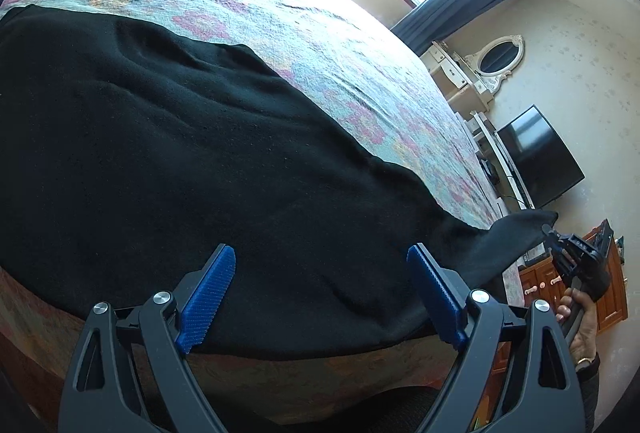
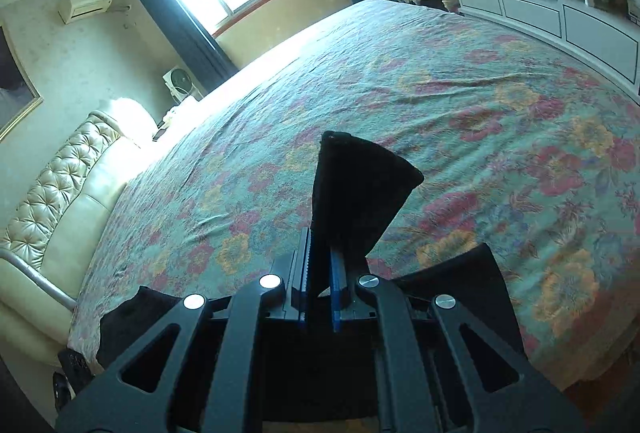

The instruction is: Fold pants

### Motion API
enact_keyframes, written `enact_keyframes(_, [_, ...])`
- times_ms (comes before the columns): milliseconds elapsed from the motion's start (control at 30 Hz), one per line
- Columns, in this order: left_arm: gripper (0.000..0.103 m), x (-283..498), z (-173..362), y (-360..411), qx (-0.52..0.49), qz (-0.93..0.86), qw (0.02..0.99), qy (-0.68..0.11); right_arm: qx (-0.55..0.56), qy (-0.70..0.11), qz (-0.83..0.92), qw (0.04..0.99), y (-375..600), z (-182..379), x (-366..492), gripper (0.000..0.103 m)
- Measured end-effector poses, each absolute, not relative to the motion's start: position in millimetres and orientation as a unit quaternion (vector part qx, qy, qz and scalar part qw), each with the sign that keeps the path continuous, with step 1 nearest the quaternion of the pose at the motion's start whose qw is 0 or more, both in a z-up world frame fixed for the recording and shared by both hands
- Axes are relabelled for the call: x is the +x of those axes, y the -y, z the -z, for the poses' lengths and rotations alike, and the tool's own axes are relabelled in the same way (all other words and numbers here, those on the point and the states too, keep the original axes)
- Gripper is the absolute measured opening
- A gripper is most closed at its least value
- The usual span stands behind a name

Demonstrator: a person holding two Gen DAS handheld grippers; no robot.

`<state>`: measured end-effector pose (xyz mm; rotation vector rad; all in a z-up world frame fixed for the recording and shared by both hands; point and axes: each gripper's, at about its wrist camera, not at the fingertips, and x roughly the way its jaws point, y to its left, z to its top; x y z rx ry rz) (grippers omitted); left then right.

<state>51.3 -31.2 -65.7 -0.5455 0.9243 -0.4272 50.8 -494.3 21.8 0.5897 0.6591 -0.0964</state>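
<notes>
Right gripper (image 2: 320, 285) is clamped on 1 end of the black knit pants (image 1: 168, 153), lifted off the floral bedspread (image 2: 460, 105); left gripper (image 1: 320, 297) hangs spread apart over the near hem, the long axis running between the 2.

The pants (image 1: 168, 153) are black, of a soft, matte knit fabric with shallow wrinkles. In the left wrist view they lie spread flat on the bed, filling the left and centre of the frame, the near edge at the mattress edge. One end (narrow, tapering) lifts off the bed toward the right of the frame. In the right wrist view that end (image 2: 356, 193) stands upright at frame centre, fanned out.
</notes>
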Motion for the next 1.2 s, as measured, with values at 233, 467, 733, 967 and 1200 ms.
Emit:
enact_keyframes(233, [0.087, 33, 58, 90, -0.323, 0.272, 0.789, -0.448, 0.319, -0.328, 0.05, 0.888, 508, 11, 15, 0.008])
enact_keyframes(467, [0.086, 29, 72, 155, -0.372, 0.296, 0.735, -0.483, 0.342, -0.302, 0.028, 0.889, 507, 4, 6, 0.008])
enact_keyframes(733, [0.086, 23, 76, 174, -0.408, 0.3, 0.708, -0.492, 0.362, -0.285, 0.012, 0.888, 510, 0, 3, 0.008])
enact_keyframes(967, [0.086, 37, 100, 174, -0.45, 0.239, 0.697, -0.504, 0.38, -0.282, 0.007, 0.881, 517, 7, -2, 0.008])
enact_keyframes(1200, [0.084, 41, 91, 178, -0.458, 0.225, 0.713, -0.482, 0.395, -0.289, 0.01, 0.872, 524, 25, -11, 0.008])
